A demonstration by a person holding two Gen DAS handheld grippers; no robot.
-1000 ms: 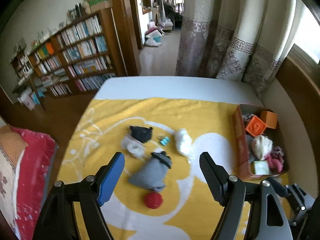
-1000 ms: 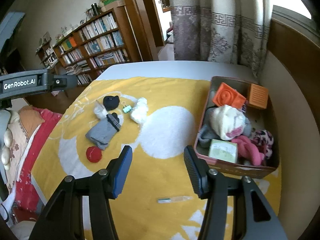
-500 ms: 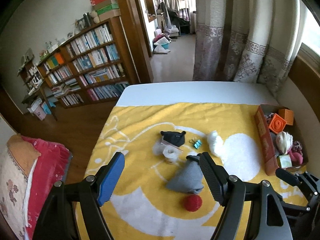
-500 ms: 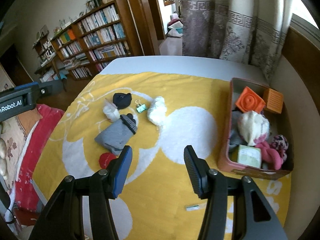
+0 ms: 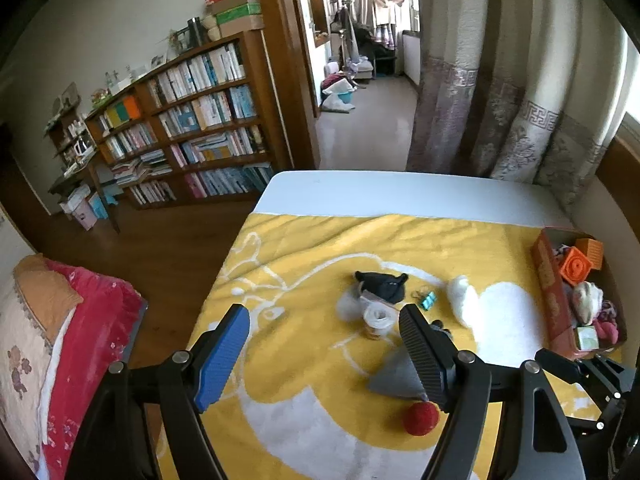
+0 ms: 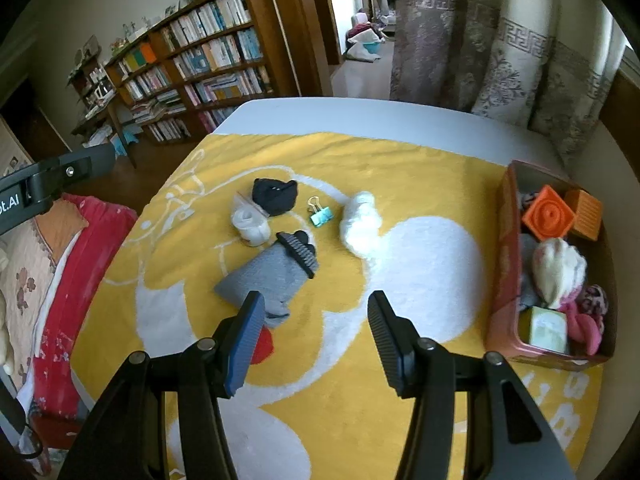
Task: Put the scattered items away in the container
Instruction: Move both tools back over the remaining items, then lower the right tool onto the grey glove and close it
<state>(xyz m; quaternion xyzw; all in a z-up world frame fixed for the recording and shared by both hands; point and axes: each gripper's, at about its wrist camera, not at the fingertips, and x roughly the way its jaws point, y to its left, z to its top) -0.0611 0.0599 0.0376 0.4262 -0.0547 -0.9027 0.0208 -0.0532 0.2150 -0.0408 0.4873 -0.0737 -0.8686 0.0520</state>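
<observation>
Partly done, judging by the layout. Already inside the red-brown container [image 6: 505, 264] at the right edge of the yellow blanket [image 6: 420, 160]: two orange blocks [image 6: 549, 216], a cream bundle [image 6: 560, 272], a pink-and-patterned bit of fabric [image 6: 588, 312], a pale green box [image 6: 548, 330]. Fairly full, yet with room at the near end.

Left to clear, all in one cluster near the blanket's middle, well apart from the container: a black cloth item [image 6: 275, 197], a white roll with clear wrap [image 6: 251, 227] touching it, a teal binder clip [image 6: 320, 214] just beside, a white fluffy wad [image 6: 360, 224] nearest the container, a grey sock with a dark striped cuff [image 6: 272, 276], and a red ball [image 5: 420, 418] at the sock's near end, half hidden behind a jaw in the right wrist view. Six pieces, then, against roughly five stowed: about halfway.

Left gripper [image 5: 324, 344]: jaws apart, nothing between them, only blanket beyond. Right gripper [image 6: 316, 328]: jaws likewise parted and empty, hanging above the blanket between the sock and the container, touching nothing. No item in transit at this moment.

Probably the sock or the ball next, being closest to both grippers; the binder clip likely the fiddliest, small and low against the soft pile. Soft bedding underneath, so some sinking to be expected on any press downward.
</observation>
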